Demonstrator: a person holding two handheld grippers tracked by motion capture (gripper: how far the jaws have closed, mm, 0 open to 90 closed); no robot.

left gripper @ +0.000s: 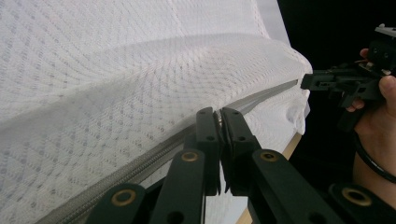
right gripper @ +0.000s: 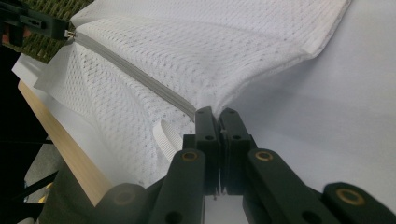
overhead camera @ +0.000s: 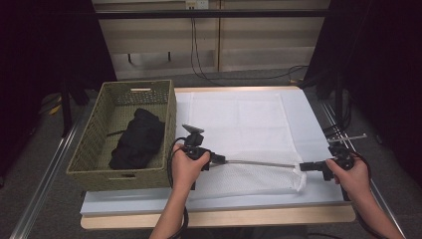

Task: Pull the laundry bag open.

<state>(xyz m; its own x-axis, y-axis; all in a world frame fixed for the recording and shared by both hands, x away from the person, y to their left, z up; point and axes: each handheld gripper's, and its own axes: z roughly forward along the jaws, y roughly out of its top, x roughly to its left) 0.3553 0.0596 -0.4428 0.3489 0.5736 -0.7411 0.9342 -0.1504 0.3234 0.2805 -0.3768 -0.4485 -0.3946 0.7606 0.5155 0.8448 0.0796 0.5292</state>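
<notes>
Zipper (overhead camera: 259, 163) of white mesh laundry bag (overhead camera: 239, 124) looks fully closed; left gripper (overhead camera: 219, 160) pinches its pull, right gripper (overhead camera: 304, 167) pinches bag's end at 3 o'clock. Dark garment (overhead camera: 137, 138) waits in wicker basket (overhead camera: 94, 134) at 9 o'clock.

1. Left of the left gripper (overhead camera: 217, 160): woven basket (overhead camera: 94, 149) just beside it, wall blocking sideways passage; dark cloth (overhead camera: 138, 138) heaped inside.
2. Between both sets of jaws: taut zipper (overhead camera: 259, 163) of the white mesh bag (overhead camera: 239, 124), barring any straight crossing.
3. Beyond the jaws: mesh lying flat, open above.
4. Right of the right gripper (overhead camera: 302, 167): table edge (overhead camera: 348, 199) close, open air past it.
5. Near side: bare strip of table.
</notes>
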